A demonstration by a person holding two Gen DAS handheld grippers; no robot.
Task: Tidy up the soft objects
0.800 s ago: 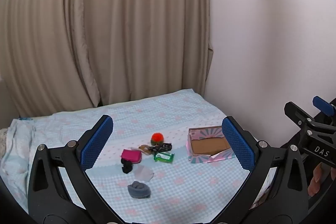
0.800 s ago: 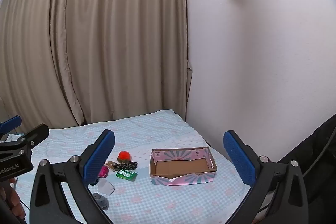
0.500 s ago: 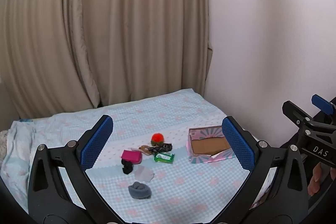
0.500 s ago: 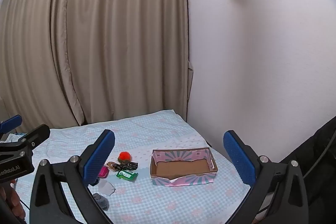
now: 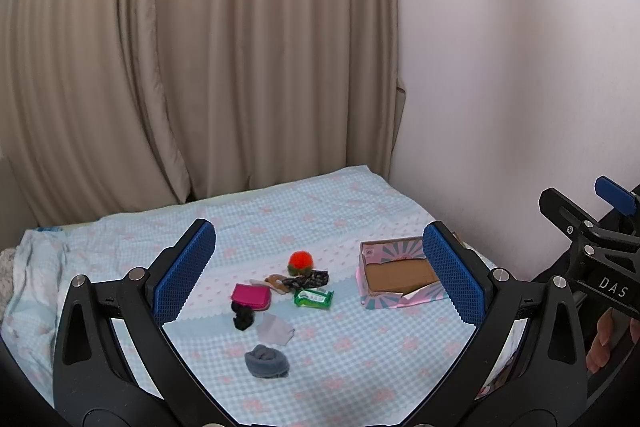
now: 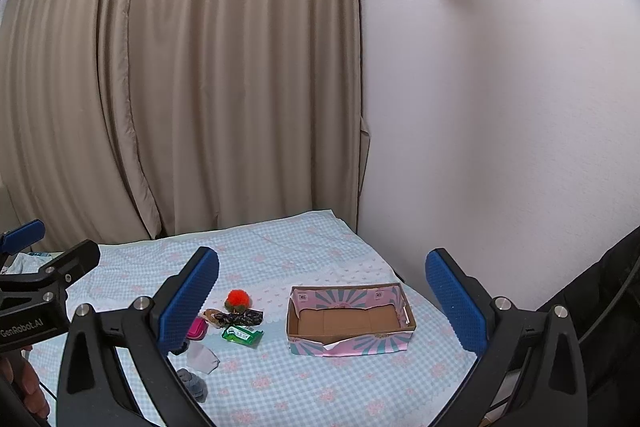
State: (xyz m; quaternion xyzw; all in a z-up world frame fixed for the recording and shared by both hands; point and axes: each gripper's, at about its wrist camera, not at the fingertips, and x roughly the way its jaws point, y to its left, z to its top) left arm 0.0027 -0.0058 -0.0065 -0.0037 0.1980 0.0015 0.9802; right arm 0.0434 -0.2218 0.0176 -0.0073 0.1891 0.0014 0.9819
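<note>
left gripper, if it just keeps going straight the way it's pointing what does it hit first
Probably the bedspread itself, around the small pile: the white cloth and black sock sit nearest the line between the left gripper fingers. The jaws are wide open and empty; depth is uncertain.

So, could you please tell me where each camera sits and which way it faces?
Left wrist: on the left claw, angled down over the bed toward the curtain; its blue fingers show, the right claw at right.
Right wrist: on the right claw, same heading; the left claw at left.
Shared: cardboard box, orange pompom.
</note>
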